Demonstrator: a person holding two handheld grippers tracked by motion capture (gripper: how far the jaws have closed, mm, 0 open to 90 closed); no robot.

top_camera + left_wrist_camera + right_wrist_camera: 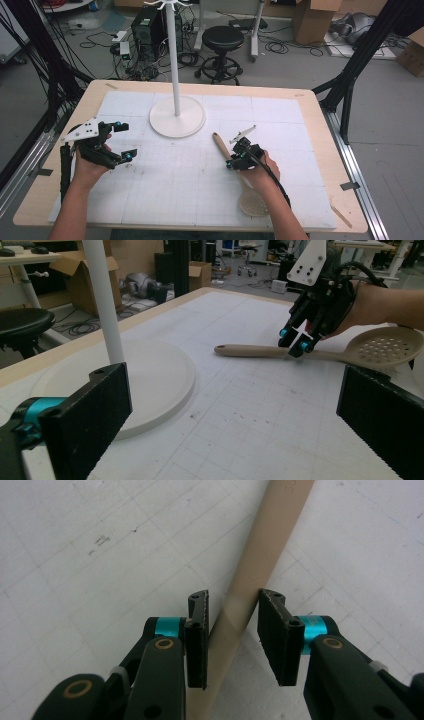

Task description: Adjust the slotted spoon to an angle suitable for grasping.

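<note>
A pale wooden worktop [320,130] carries a white gridded mat [165,185]; on the mat stand a white round stand base [177,120] and a beige slotted spoon [220,145].

White stand [177,116] is sitting at the bench's [330,165] far middle, its round base and upright pole blocking the straight path across the back between the two sides. Slotted spoon [235,170] is lying slantwise on the right half, handle pointing toward the stand base, with the right gripper [239,156] straddling it, so that strip is taken. Wide open mat is lying free between the left gripper [120,142] and the spoon, plus the near middle and the far corners beside the stand.
</note>
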